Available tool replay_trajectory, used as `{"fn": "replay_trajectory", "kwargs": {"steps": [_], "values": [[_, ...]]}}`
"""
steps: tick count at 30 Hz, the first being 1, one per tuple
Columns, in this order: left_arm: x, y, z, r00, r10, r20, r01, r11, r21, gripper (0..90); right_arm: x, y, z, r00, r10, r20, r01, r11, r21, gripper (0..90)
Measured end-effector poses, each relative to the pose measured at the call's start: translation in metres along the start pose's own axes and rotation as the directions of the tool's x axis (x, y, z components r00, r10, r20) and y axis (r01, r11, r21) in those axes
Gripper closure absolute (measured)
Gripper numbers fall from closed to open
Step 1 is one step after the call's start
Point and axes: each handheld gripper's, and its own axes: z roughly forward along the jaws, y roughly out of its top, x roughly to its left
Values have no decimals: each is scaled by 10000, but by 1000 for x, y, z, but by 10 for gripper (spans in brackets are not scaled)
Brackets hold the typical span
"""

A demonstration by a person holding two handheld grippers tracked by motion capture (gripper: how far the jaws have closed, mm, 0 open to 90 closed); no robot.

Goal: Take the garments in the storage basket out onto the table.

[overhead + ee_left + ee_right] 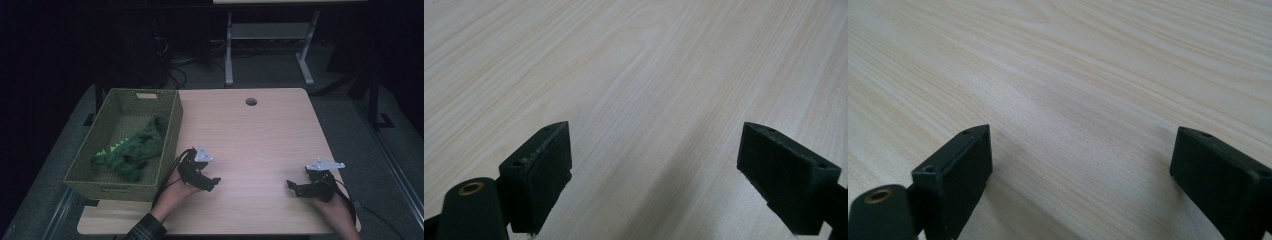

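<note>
Dim surroundings frame a pale wooden table (260, 145), with a desk frame and cables beyond its far edge. At about nine o'clock on the table sits a woven green basket (170, 145), and a green plush dinosaur (132, 150) lies inside it, head toward the far right corner. Just right of the basket, at about seven o'clock, the left gripper (212, 182) rests low over bare wood, jaws spread wide and holding nothing. At about five o'clock the right gripper (292, 186) sits likewise, wide open and empty, pointing inward.

The toy looks already stowed, so the sensible step is probably a calm rest: both grippers should be kept low, apart and clear of the basket wall so nothing is nudged.
</note>
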Motion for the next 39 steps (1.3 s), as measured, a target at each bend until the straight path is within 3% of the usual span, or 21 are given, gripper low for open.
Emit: {"fn": "replay_trajectory", "kwargs": {"steps": [15,39], "values": [[2,11,-10,9999,130,64,-129,9999,-27,138,0,0,0,10000,2,2,-2,10000,-12,95],[11,35,-36,9987,266,433,-241,9981,-569,138,0,0,0,10000,-38,14,38,10000,-33,95]]}}
